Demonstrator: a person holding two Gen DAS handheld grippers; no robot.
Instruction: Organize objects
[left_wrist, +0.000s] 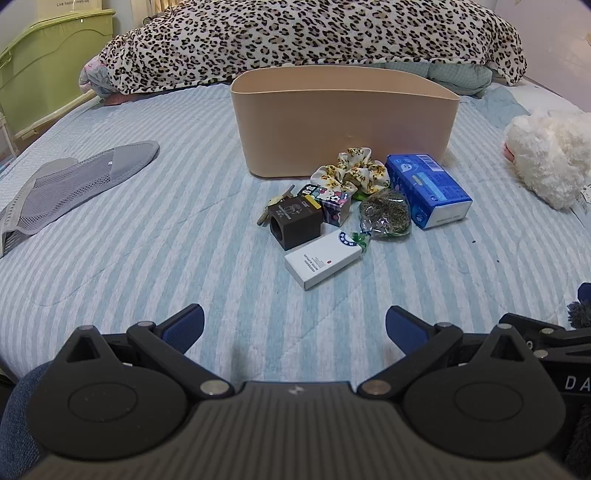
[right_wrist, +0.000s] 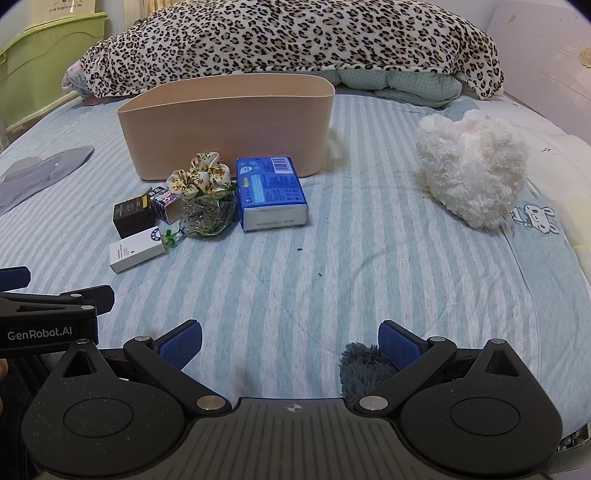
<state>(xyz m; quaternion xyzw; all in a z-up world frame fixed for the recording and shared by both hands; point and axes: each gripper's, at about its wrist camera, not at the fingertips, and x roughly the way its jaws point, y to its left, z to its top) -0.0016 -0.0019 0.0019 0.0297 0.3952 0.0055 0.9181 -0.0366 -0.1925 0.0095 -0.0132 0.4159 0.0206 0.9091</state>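
Bin (left_wrist: 343, 122) inside hidden behind near wall. Keys (left_wrist: 275, 206) mostly behind dark box (left_wrist: 295, 221) (only tips show). White box (left_wrist: 323, 264) print too small to read.

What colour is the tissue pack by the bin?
Blue with white print; the tissue pack shows best in the right wrist view.

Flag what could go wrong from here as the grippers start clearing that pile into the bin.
1. The pile is packed tight: the white box touches the herb bag and the black cube, so open fingers may knock neighbours.
2. The herb bag looks soft and crinkly; it may slip or crush.
3. The bin stands on soft bedding, so a bump at its rim might shift or tip it.
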